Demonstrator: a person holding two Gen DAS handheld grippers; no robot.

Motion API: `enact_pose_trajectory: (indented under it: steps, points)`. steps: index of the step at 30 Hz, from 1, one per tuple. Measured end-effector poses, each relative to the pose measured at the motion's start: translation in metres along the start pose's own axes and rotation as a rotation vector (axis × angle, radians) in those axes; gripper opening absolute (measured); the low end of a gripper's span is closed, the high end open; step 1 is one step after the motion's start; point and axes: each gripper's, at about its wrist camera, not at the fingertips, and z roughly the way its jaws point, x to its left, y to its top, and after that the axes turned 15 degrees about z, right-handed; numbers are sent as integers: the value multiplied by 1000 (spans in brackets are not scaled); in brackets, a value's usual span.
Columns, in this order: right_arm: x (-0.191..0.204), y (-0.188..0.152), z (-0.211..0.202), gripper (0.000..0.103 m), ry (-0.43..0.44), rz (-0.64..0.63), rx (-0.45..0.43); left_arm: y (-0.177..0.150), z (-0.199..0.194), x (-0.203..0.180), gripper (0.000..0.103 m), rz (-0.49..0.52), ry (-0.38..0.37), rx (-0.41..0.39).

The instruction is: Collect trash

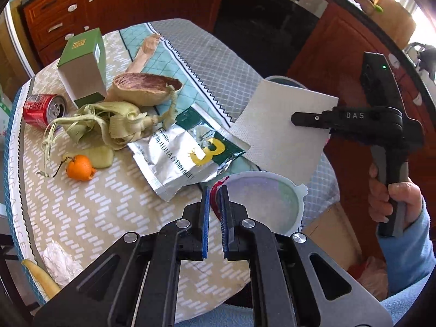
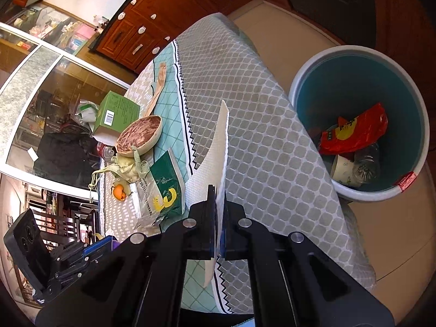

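While the right tool (image 2: 220, 190) is pinching a white paper towel (image 1: 283, 133) above the table (image 1: 109, 204) edge, the left tool (image 1: 215, 190) has clamped onto a white round lid (image 1: 269, 201). Can (image 1: 43, 110), husks (image 1: 109, 122) and foil wrapper (image 1: 179, 158) sit on the table, bin (image 2: 357, 120) beside it.
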Motion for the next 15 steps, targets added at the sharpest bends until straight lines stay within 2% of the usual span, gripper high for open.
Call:
enact_pose_trajectory:
  steps: [7,12,15]
  points:
    - [-12,10,-29,3,60,16,-53,48,17,-11,8,36,12,-13]
    - [-21,24,-62,3,90,29,-136,74,20,-19,8,46,8,-26]
    - [-26,32,-68,3,108,38,-135,84,24,-24,8,54,9,-28]
